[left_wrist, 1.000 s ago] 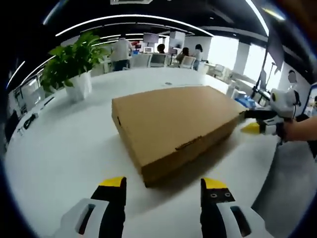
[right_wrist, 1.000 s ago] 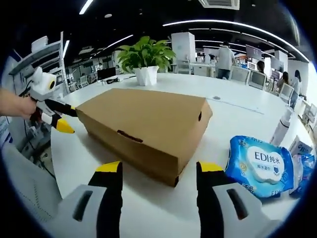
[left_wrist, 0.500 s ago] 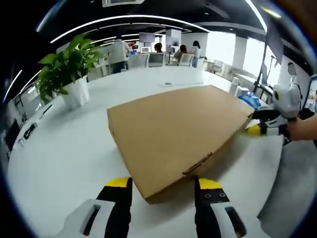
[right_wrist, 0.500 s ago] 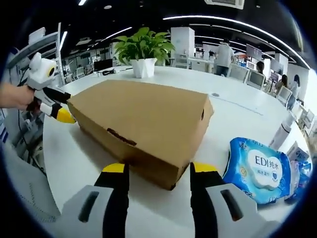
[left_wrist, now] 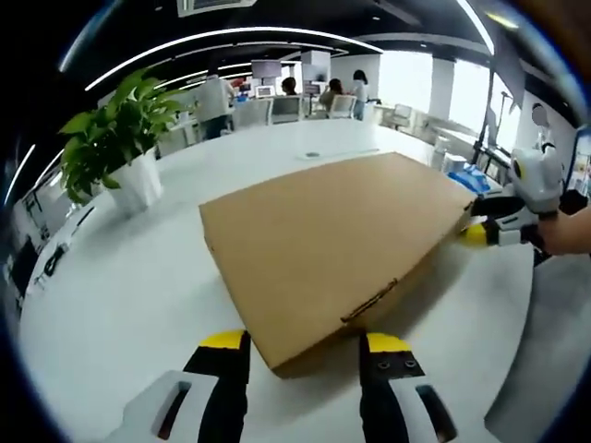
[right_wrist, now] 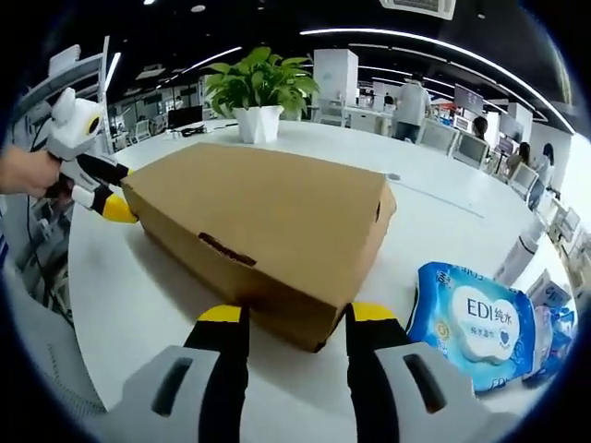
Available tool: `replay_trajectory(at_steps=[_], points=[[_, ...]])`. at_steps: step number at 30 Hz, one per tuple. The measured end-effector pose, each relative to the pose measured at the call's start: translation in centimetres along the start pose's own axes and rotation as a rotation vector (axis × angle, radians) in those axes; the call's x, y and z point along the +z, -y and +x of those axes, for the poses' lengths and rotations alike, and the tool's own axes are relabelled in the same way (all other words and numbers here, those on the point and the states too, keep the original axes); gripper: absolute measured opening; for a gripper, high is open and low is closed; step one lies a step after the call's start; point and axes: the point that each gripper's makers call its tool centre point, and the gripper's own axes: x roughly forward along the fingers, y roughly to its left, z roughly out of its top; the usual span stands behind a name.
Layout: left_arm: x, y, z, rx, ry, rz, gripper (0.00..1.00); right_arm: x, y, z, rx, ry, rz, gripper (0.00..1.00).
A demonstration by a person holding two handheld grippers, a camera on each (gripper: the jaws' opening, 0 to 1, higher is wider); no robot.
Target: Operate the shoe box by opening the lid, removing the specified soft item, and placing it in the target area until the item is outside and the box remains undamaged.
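A brown cardboard shoe box [left_wrist: 332,235] lies on the white table [left_wrist: 120,277] with its lid shut. My left gripper [left_wrist: 305,343] is open, its yellow-tipped jaws standing on either side of the box's near corner. In the right gripper view the same box [right_wrist: 268,217] lies in the middle, and my right gripper [right_wrist: 297,316] is open around the opposite corner. The right gripper [left_wrist: 499,226] shows at the box's far right corner in the left gripper view. Held by a hand, the left gripper [right_wrist: 97,189] shows at the box's left end in the right gripper view.
A blue pack of wet wipes [right_wrist: 471,323] lies right of the box, with a white bottle [right_wrist: 514,258] behind it. A potted plant [left_wrist: 115,143], also in the right gripper view [right_wrist: 257,88], stands further back on the table. People and desks fill the office behind.
Both grippers have moved in towards the box, so its corners now lie between their jaws. Each pair of jaws has narrowed a little. The box has not visibly moved.
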Motion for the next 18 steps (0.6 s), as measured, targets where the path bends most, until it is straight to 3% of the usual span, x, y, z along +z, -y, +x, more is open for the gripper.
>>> replay_trajectory(at_steps=[18], points=[[0.99, -0.89, 1.00, 0.005, -0.003, -0.005, 0.47, 0.71, 0.80, 0.94, 0.000, -0.002, -0.003, 0.37]])
